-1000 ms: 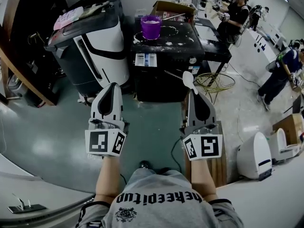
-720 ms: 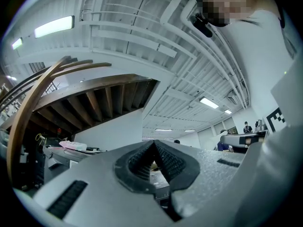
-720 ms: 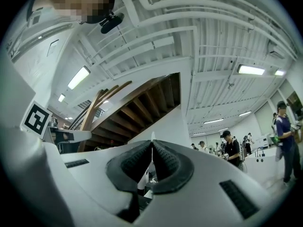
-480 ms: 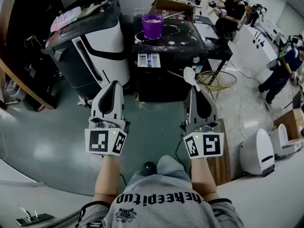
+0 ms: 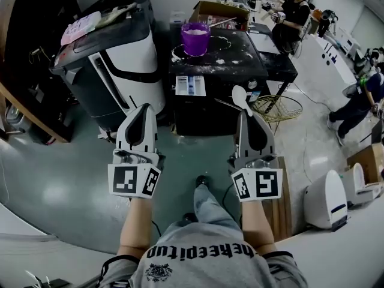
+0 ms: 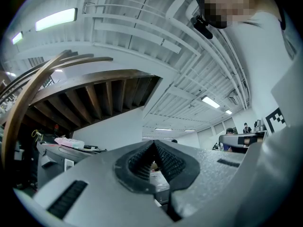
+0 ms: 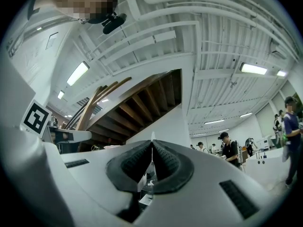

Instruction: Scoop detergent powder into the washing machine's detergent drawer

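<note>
A black washing machine [image 5: 237, 65] stands ahead of me, its top dusted with white powder. On that top sits a purple cup [image 5: 195, 38] holding powder. The detergent drawer [image 5: 191, 85] juts out open at the machine's upper left front, showing white and blue compartments. My right gripper [image 5: 247, 117] is shut on a white spoon [image 5: 239, 96], whose bowl points at the machine's front, short of it. In the right gripper view [image 7: 152, 148] the spoon [image 7: 152, 137] shows as a thin white edge between the pads. My left gripper [image 5: 142, 110] [image 6: 152, 145] is shut and holds nothing, level with the right one.
A large white and dark grey appliance [image 5: 120, 59] stands left of the washing machine. A wire basket [image 5: 276, 108] lies on the floor to its right, a cardboard box [image 5: 210, 9] behind. Other people [image 5: 294, 11] work at tables at the back right. White units [image 5: 327, 200] stand at right.
The view has drawn closer to the washing machine and a leg has stepped forward. Both grippers keep the same pose, the spoon still in the right one.
</note>
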`<state>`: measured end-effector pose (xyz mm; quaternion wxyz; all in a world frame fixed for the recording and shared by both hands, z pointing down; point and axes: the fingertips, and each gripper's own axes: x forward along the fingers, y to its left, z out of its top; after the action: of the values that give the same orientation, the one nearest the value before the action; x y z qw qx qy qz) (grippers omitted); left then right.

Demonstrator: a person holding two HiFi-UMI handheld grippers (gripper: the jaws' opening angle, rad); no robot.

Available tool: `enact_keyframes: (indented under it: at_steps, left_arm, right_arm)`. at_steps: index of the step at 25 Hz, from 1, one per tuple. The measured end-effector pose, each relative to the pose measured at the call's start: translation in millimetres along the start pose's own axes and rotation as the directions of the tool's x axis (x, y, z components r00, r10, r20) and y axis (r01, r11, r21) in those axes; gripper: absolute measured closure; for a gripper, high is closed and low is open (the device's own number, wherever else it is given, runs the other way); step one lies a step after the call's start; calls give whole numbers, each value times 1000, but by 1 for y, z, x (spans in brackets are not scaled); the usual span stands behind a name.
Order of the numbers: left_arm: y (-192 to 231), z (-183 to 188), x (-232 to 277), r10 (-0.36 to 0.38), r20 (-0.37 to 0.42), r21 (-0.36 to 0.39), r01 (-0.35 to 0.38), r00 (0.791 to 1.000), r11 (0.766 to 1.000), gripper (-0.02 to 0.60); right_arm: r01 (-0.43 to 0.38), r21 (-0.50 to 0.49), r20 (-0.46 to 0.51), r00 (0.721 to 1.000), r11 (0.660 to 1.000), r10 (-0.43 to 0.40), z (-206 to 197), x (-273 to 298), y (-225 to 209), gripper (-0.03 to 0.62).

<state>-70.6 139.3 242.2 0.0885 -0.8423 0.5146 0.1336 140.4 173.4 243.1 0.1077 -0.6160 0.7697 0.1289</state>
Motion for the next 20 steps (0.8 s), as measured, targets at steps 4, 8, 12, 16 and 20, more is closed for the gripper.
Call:
enact_keyframes:
  at_steps: [4, 8, 12, 16, 20]
  left_arm:
    - [20, -10, 41, 15, 8, 4, -15, 1000, 1000, 577]
    - [39, -20, 85, 30, 18, 0, -30, 999, 1000, 577]
    - [55, -30, 124, 47, 12, 6, -47, 999, 999, 577]
    - [64, -37, 160, 69, 8, 23, -70, 998, 997, 577]
    - [69, -46, 194, 80, 13, 24, -80, 997, 997, 577]
  right_arm:
    - [-7, 6, 9, 1000, 1000, 7, -13, 44, -14, 588]
    - [-19, 13, 19, 1000, 1000, 19, -25, 92, -32, 588]
    - [-39, 25, 21, 999, 999, 38, -36, 137, -49, 588]
    - [-63, 33, 23, 998, 997, 63, -46, 176, -66, 588]
    - [-86, 39, 23, 996, 996, 85, -57, 208, -83, 588]
